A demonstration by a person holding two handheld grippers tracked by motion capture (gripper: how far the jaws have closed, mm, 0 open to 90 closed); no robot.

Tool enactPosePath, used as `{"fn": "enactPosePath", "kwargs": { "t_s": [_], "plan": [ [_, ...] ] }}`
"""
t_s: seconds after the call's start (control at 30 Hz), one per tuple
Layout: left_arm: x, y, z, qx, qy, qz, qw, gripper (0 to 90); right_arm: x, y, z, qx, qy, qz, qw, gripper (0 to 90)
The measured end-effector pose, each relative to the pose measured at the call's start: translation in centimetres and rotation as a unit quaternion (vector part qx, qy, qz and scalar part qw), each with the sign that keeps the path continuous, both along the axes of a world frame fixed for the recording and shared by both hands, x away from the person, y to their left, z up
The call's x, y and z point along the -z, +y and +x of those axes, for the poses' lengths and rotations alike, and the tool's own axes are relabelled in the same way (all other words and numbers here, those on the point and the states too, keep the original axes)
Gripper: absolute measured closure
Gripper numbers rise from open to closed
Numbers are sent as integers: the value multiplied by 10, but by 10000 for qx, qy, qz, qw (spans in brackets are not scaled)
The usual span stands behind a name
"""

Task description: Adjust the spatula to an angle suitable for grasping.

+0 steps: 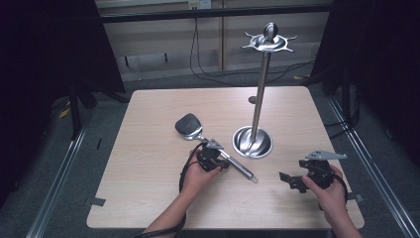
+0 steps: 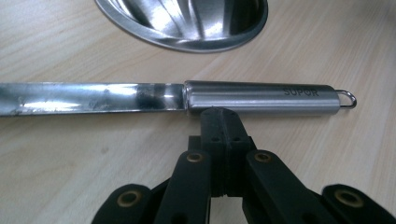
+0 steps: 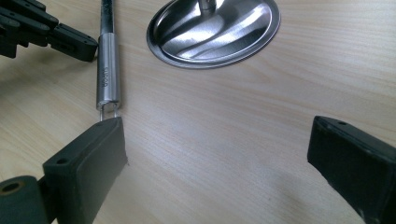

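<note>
A steel spatula lies flat on the wooden table, its dark head toward the far left and its round handle pointing near right, ending in a small wire loop. My left gripper is shut with nothing between its jaws. Its joined tips rest against the near side of the handle. My right gripper sits low over the table to the right and is open, its pads wide apart. The handle's loop end lies just beyond one pad.
A tall steel utensil stand rises right of the spatula, with a round dished base and a ring of hooks on top. The base lies close behind the handle. Dark curtains and cables surround the table.
</note>
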State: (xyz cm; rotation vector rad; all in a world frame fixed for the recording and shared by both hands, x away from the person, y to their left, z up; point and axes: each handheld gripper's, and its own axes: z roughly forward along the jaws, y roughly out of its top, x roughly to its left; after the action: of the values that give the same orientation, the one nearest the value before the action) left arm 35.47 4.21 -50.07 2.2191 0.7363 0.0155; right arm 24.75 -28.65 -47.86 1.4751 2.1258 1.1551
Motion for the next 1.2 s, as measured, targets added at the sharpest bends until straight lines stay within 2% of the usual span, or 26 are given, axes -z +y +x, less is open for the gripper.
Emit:
{"fn": "enactPosePath", "kwargs": {
  "t_s": [0.43,0.6,0.67,0.77,0.83,0.9,0.93,1.03,1.13,1.2],
  "plan": [
    [0,-20,14,6,-61,28,10000,898,1,2,1,-28,-19,-8,10000,47],
    [1,-25,20,-68,-39,-4,10000,900,2,1,1,-45,0,-6,10000,47],
    [0,-25,21,-33,30,-13,10000,900,2,1,1,-39,-9,0,10000,47],
    [-4,-20,21,-30,30,-62,10000,900,2,1,1,-30,1,3,10000,47],
    [-10,-13,24,-100,-70,-117,9999,900,1,0,1,-35,-17,9,10000,47],
    [-16,-5,29,-284,-169,-171,9993,900,1,1,2,-30,-23,12,10000,47],
    [-19,-1,32,-365,-247,-117,9990,900,1,1,2,-29,-17,13,10000,47],
    [-24,5,42,-520,-315,-71,9981,900,1,2,2,-54,-4,6,10000,47],
    [-26,11,55,-688,-415,26,9968,900,1,3,2,-58,-12,8,10000,47],
    [-23,13,63,-916,-404,-41,9950,900,0,3,2,-55,-16,1,10000,47]
  ]
}}
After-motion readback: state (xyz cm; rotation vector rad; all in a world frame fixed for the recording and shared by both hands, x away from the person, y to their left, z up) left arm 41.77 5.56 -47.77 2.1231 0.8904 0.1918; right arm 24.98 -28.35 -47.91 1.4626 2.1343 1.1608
